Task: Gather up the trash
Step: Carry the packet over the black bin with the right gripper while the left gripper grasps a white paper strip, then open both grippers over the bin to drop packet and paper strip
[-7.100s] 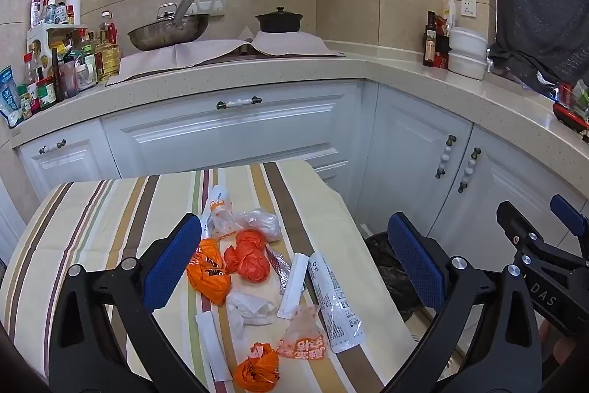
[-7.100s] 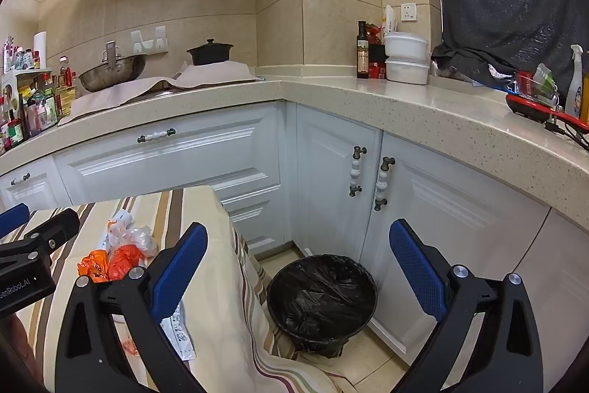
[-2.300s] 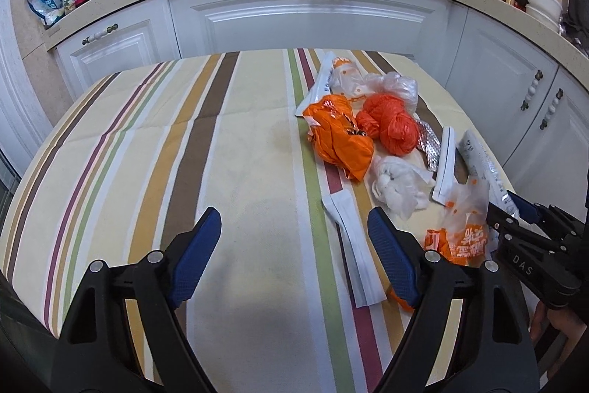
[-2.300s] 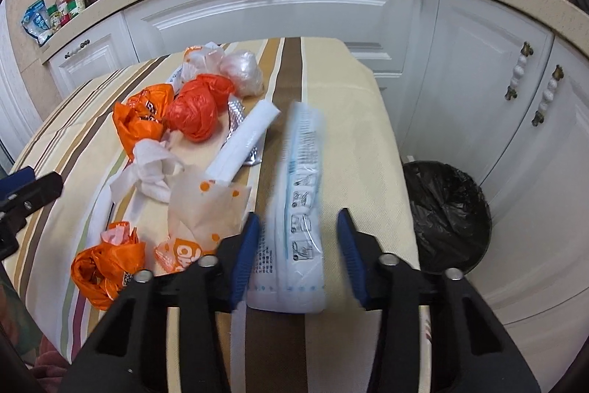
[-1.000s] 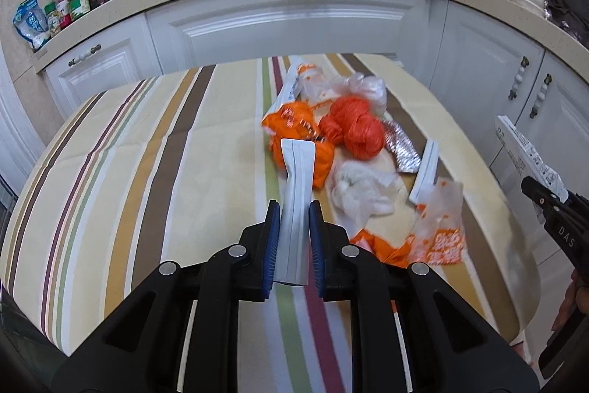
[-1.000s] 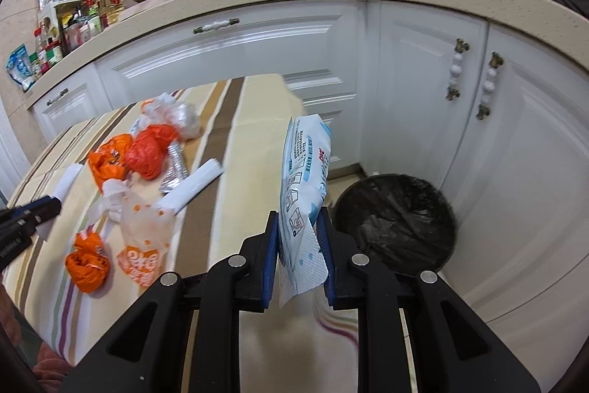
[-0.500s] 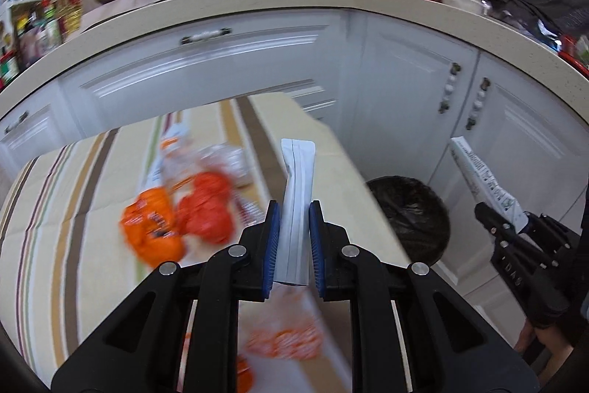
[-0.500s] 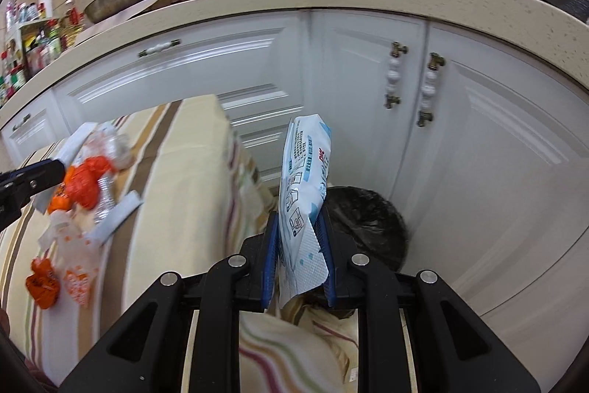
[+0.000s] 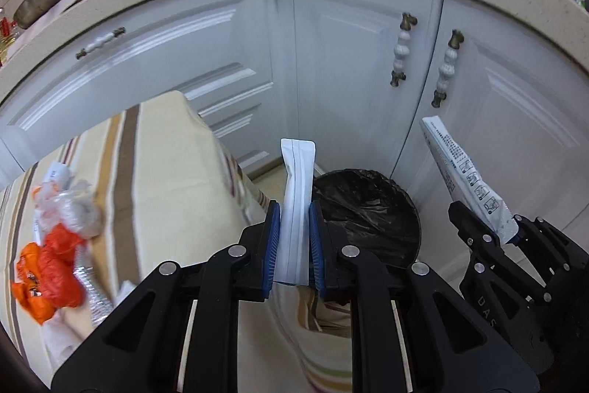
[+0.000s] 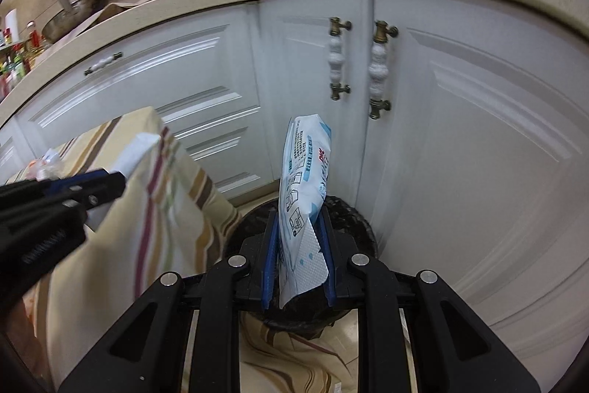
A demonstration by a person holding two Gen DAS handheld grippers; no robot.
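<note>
Leftmost, we saw orange bags (image 9: pixel 46 273) and crumpled clear plastic (image 9: pixel 71 205) lying on the striped tablecloth (image 9: pixel 165 172). Our left gripper (image 9: pixel 294 242) was clenched on a plain white wrapper (image 9: pixel 296 194), held upright at the table's edge beside the black-lined trash bin (image 9: pixel 371 209). To the right, our right gripper (image 10: pixel 298 253) gripped a white-and-blue printed packet (image 10: pixel 303 172) over the bin (image 10: pixel 353 220); its small print was unreadable. We read "DAS" on the right gripper's body (image 9: pixel 486 308) in the left wrist view.
</note>
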